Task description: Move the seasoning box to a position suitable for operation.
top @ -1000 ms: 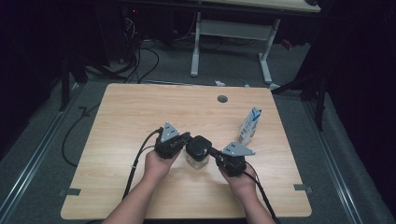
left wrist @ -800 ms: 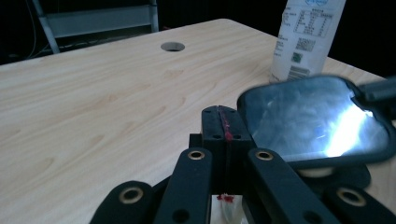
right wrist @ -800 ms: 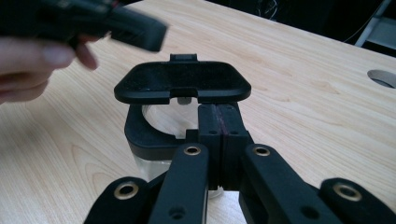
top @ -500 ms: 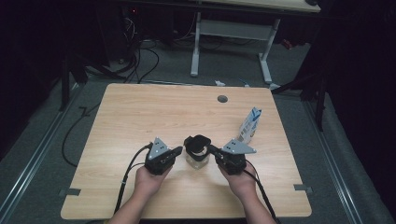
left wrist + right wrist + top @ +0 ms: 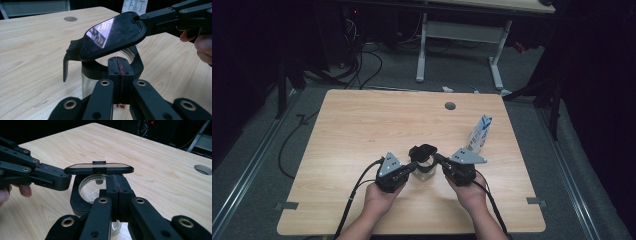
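Note:
A small glass jar with a black collar and a hinged black lid stands near the front middle of the wooden table. The lid is tilted up. From the jar's left, my left gripper reaches in with its jaws shut, tips against the black collar. My right gripper comes from the jar's right, also shut, with its tips touching the raised lid's edge. I cannot tell whether it pinches the lid or only props it.
A blue-and-white carton stands upright just behind the right gripper. A round cable hole sits at the back of the table. Cables trail from both grippers toward the front edge. Another desk frame stands beyond the table.
The left gripper drew back from the jar toward the person, then moved right again to the jar's collar. The right gripper has stayed at the lid.

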### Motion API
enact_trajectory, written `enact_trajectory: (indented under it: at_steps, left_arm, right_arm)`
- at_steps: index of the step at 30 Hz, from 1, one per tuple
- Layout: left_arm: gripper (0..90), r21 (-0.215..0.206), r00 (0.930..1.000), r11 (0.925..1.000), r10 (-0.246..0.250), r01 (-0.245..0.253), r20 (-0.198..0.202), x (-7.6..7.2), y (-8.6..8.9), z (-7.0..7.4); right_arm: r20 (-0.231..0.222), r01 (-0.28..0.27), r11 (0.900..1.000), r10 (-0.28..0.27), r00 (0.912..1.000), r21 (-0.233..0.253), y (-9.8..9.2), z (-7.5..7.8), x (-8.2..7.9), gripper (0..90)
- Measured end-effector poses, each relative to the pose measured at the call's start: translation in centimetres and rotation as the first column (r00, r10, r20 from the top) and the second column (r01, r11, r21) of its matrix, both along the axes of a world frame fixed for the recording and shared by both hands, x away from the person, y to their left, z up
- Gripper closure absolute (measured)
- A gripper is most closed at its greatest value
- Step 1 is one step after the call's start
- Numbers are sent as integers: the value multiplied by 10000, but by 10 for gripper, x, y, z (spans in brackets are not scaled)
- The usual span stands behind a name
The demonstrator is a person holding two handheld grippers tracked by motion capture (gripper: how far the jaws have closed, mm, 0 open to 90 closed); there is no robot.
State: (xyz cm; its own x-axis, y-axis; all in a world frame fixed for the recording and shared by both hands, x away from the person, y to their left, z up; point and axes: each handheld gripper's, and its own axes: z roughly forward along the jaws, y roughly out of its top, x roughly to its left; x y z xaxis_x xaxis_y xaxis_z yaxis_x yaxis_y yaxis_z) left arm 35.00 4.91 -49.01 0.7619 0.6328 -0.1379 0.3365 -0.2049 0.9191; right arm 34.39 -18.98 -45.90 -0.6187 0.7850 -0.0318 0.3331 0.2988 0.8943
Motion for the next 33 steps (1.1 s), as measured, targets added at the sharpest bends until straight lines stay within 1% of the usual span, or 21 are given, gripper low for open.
enact_trajectory:
  at_steps: [2,8,13,16,23,32,33]
  left_arm:
    - [897,34,10000,10000,-34,34,3,0,-2,0]
    - [897,-89,10000,9999,-90,91,34,-1,-7,1]
    - [897,-219,10000,9997,-55,56,32,-1,-7,1]
    - [897,-229,10000,9997,-57,58,46,-1,-7,2]
    - [897,-269,9999,9996,-36,39,117,-1,-8,6]
    - [897,-324,9997,9995,-9,17,246,1,-10,11]
    - [897,-393,9997,9992,25,-15,263,1,-10,12]
  right_arm:
    - [-15,-23,10000,23,10000,24,0,0,0,900]
    - [-32,-41,10000,41,10000,29,1,-1,0,900]
    - [-73,-12,10000,12,10000,25,2,0,-1,899]
    - [-59,-96,10000,96,9999,-16,3,-1,-1,899]
    - [-235,-289,9995,286,9993,-117,9,-7,-2,899]
    - [-355,-317,9991,306,9989,-284,13,-13,-2,899]
    - [-369,-327,9990,316,9988,-301,14,-15,-2,900]
